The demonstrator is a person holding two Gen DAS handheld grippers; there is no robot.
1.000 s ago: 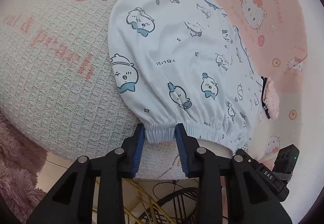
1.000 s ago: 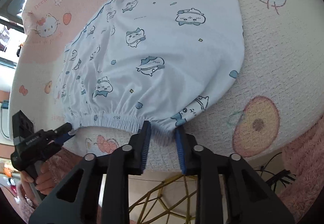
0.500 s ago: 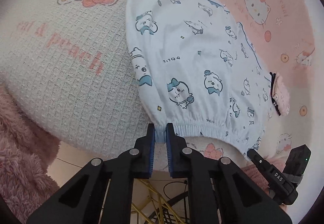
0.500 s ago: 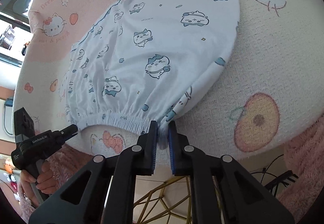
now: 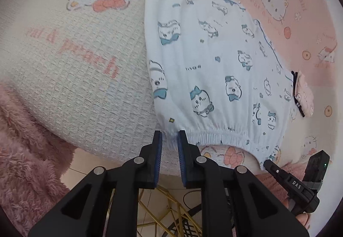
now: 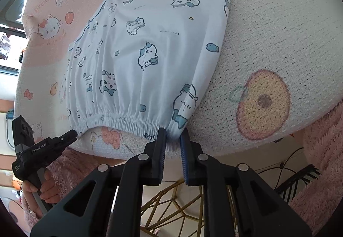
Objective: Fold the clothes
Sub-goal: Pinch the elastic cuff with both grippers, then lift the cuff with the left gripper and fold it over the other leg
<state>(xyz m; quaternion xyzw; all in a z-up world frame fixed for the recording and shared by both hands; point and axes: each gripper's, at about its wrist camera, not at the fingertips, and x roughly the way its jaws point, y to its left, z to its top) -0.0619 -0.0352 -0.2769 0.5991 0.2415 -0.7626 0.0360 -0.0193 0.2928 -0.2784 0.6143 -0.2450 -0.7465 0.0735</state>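
Pale blue shorts (image 5: pixel 214 65) printed with cartoon animals lie flat on a cream and pink cartoon-cat blanket (image 5: pixel 75 65). Their elastic waistband (image 5: pixel 225 135) runs along the near edge. My left gripper (image 5: pixel 170 135) is shut on the waistband's left corner. In the right wrist view the shorts (image 6: pixel 150 44) fill the middle, and my right gripper (image 6: pixel 172 135) is shut on the waistband's right corner. Each gripper shows in the other view at the opposite end of the band: the right gripper (image 5: pixel 270 165) and the left gripper (image 6: pixel 71 134).
A small pink pouch with a black strap (image 5: pixel 303 95) lies beyond the shorts' right side. Fluffy pink fabric (image 5: pixel 25 151) hangs at the blanket's near edge. A gold wire frame (image 6: pixel 171 204) and floor lie below the edge. A hand (image 6: pixel 42 190) holds the left gripper.
Both grippers went from open around the waistband corners to shut on them. The waistband has gathered into tighter folds and the shorts' sides have drawn in.
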